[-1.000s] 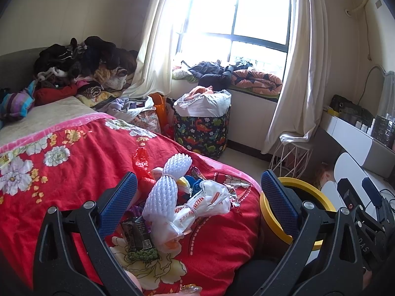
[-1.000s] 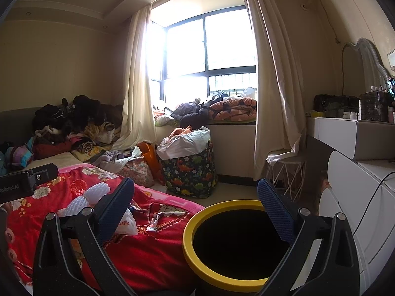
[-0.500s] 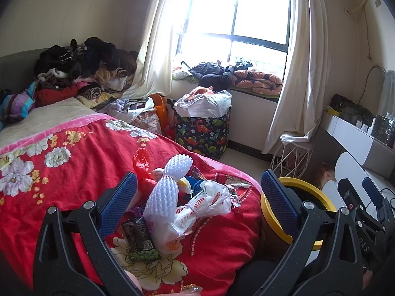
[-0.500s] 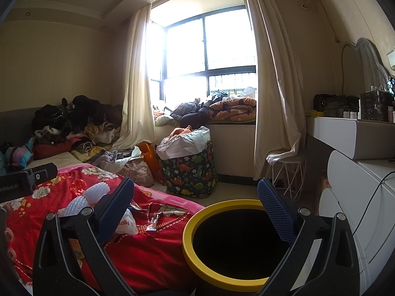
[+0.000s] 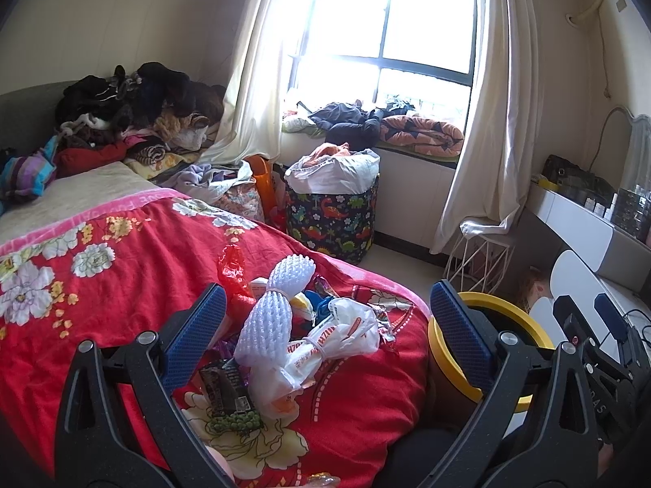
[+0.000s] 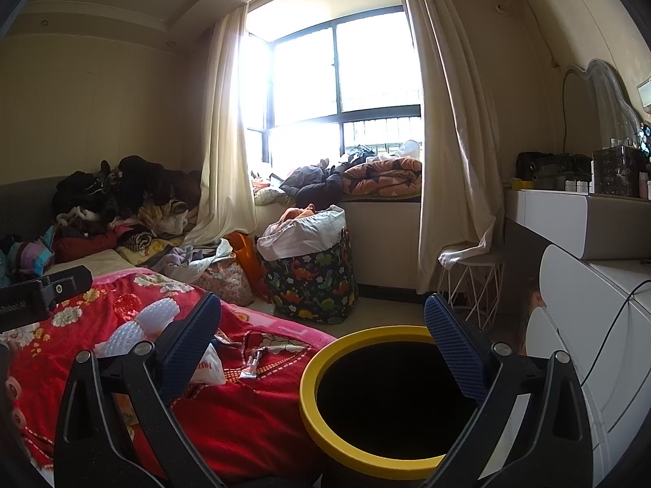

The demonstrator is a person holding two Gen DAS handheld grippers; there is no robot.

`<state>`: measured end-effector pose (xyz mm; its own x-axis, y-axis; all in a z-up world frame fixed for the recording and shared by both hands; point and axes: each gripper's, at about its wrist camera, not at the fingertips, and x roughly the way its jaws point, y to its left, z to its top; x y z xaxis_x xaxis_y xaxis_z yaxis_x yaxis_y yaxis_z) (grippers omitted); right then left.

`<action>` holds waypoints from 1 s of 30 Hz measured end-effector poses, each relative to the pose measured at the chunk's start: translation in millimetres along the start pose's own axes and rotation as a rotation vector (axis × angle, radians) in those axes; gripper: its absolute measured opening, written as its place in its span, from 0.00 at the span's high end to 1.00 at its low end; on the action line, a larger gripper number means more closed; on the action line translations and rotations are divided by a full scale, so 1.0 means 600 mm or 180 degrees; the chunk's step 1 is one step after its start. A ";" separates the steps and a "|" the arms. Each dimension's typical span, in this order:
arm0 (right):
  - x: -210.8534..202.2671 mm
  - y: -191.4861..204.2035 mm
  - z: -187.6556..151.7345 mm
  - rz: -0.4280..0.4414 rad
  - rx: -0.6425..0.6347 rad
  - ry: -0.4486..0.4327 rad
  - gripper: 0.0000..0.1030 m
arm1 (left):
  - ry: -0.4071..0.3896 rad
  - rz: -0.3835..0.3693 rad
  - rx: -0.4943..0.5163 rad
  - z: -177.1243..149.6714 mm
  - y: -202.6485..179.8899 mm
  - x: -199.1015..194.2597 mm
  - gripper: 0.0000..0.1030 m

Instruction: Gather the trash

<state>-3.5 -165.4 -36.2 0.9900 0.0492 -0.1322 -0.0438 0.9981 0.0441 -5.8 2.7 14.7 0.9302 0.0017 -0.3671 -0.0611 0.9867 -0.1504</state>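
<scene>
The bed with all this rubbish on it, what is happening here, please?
A person holds a claw in each hand and is collecting trash. The left claw is open and empty, above a heap of trash on the red blanket: white foam netting, a crumpled plastic bag, wrappers. The right claw is also open and empty, over the yellow-rimmed bin beside the bed. Nothing is gripped yet.

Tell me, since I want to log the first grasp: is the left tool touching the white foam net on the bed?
Apart. The left wrist view shows the left tool open, with red blanket visible between each finger and the white foam net.
</scene>
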 end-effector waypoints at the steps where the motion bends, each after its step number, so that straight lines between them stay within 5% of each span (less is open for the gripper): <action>1: 0.000 0.000 -0.001 -0.0003 0.0003 0.0006 0.06 | 0.0000 -0.0007 -0.0004 0.001 0.000 0.000 0.10; 12: 0.024 0.017 0.000 0.0122 -0.0016 0.0186 0.06 | 0.0021 0.0092 -0.0083 0.020 0.016 0.030 0.10; 30: 0.084 0.124 0.029 0.0758 -0.0129 0.0399 0.06 | 0.0044 0.0450 -0.0407 0.031 0.123 0.044 0.10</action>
<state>45.3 -89.4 -22.4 0.9269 0.2846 -0.2447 -0.2813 0.9584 0.0492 20.9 78.8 10.7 0.9041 0.1357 -0.4052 -0.2371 0.9482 -0.2115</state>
